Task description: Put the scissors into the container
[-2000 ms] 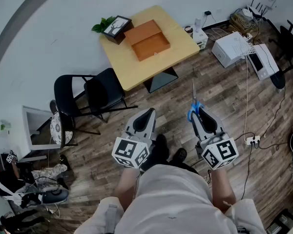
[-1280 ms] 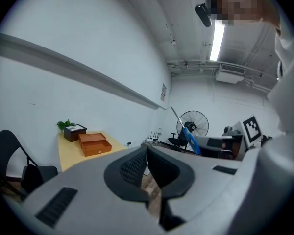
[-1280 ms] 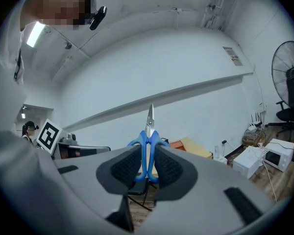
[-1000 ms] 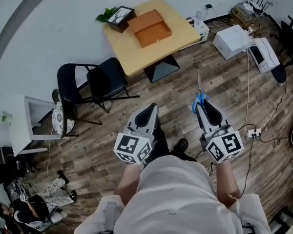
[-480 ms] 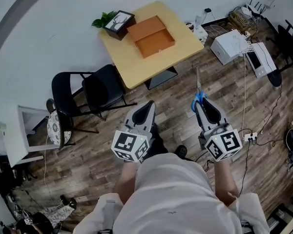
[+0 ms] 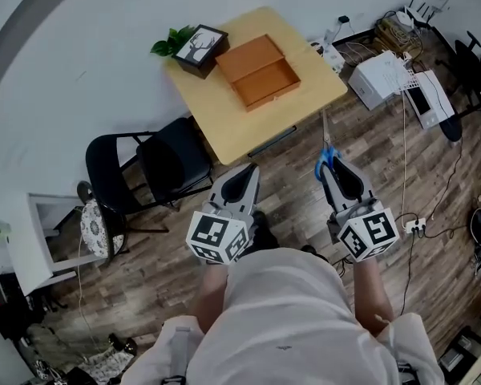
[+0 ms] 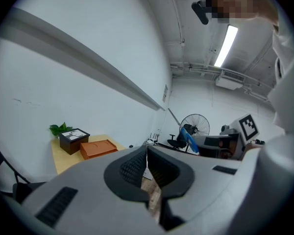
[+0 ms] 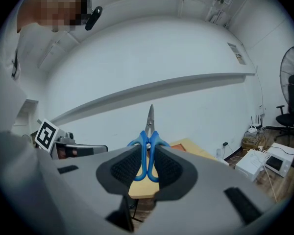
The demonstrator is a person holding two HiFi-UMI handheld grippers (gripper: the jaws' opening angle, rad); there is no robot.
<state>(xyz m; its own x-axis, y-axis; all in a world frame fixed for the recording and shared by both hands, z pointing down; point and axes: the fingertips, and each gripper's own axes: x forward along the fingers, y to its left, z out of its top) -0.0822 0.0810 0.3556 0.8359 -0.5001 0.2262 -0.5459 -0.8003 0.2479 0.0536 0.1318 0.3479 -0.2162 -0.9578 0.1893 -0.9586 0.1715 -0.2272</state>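
Right gripper view: scissors clamped by the handles, box lying well ahead

The right gripper has its jaws closed on the blue handles of the scissors. The metal blades are closed and point up and away from the jaws. From the head view, the scissors stick out forward from the right gripper, above the wood floor and just beside the near edge of the yellow table.

The container, an open orange box, lies on that table, well apart from the scissors. A black box with a plant stands at the far corner, just beside the container. A black chair stands at the table's left.

The left gripper is held level with the right one. In the left gripper view, the left gripper has its jaws pressed together with nothing between them.
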